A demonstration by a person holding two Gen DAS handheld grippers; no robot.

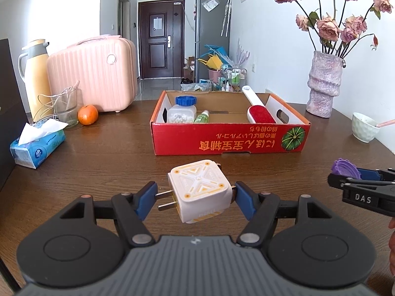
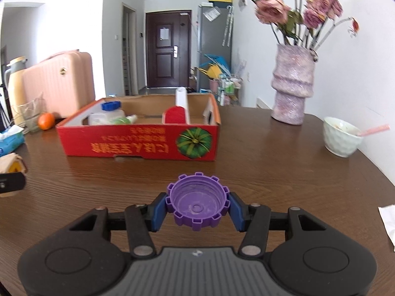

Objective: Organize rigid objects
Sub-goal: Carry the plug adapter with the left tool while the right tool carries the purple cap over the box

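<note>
My left gripper is shut on a white and yellow charger plug; one pad bears on its prongs, the other on its body, just above the brown table. In the right wrist view my right gripper is shut on a purple toothed bottle cap, hollow side up. That cap also shows at the right edge of the left wrist view. Beyond both stands a red cardboard box holding a blue-capped jar, a small green bottle and a red lint brush.
A tissue pack, an orange, a glass, a thermos and a pink case stand at the left. A vase of dried roses and a white bowl are at the right. White paper lies near the right edge.
</note>
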